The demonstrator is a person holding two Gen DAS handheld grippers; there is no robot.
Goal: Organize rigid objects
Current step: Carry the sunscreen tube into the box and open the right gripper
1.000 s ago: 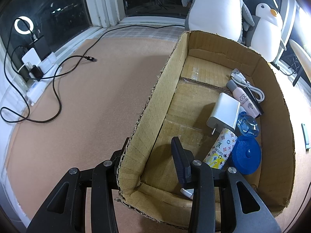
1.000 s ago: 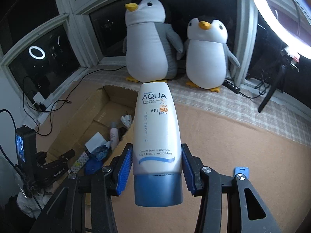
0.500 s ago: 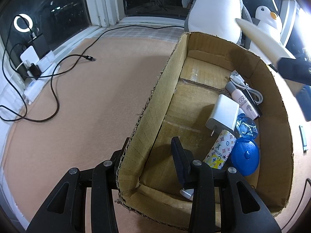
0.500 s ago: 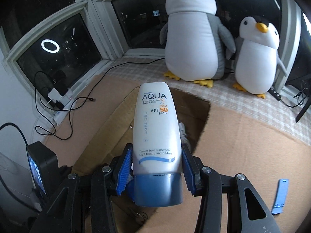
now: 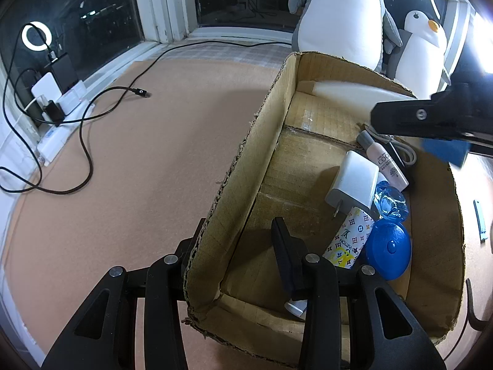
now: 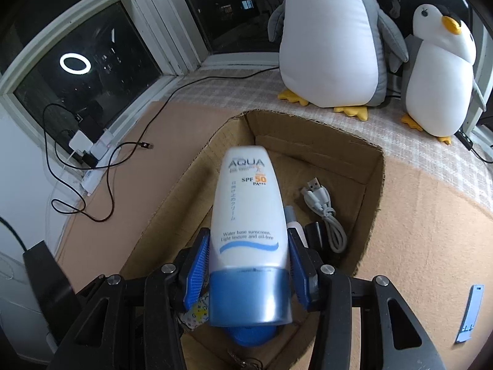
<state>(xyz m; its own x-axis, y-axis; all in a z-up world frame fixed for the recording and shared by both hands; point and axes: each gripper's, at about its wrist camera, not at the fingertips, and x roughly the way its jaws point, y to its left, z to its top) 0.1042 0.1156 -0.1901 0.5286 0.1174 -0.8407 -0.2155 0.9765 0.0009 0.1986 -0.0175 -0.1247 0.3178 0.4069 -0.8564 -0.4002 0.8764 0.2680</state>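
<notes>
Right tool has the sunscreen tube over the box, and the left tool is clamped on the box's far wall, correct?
Not the far wall. The left tool grips the box's near corner, as the left wrist view shows. The right tool does hold the sunscreen tube over the box.

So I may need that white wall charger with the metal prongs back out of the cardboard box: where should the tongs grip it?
Grip the white wall charger across its flat faces, from above: its prongs point down into the cardboard box, and it leans on the patterned tube.
</notes>
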